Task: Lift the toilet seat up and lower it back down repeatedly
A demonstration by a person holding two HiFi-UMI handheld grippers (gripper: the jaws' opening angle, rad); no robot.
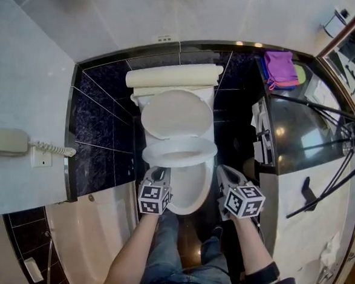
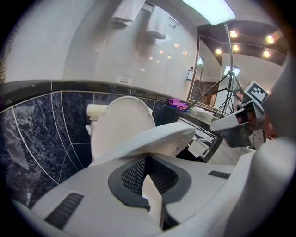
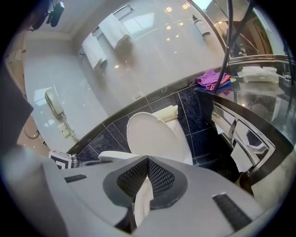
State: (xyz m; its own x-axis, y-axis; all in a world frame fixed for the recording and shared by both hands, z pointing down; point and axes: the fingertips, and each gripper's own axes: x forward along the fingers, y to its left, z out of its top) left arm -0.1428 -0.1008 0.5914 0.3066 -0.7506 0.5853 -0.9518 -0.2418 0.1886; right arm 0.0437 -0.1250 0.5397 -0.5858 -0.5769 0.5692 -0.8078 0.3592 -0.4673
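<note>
Toilet seat (image 1: 180, 152): held part-raised over the bowl (image 1: 192, 197), short of the upright lid (image 1: 175, 114).
Left hand-held gripper (image 1: 158, 172): pinched on its front-left rim.
Right hand-held gripper (image 1: 223, 172): pinched on the front-right rim, so the lift is judged evenly shared.

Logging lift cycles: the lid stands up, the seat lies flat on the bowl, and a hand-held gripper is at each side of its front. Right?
Not the seat: it is tilted, its front raised off the bowl, as the left gripper view shows. The lid stands up, with the left hand-held gripper and the right hand-held gripper at the seat's front sides.
</note>
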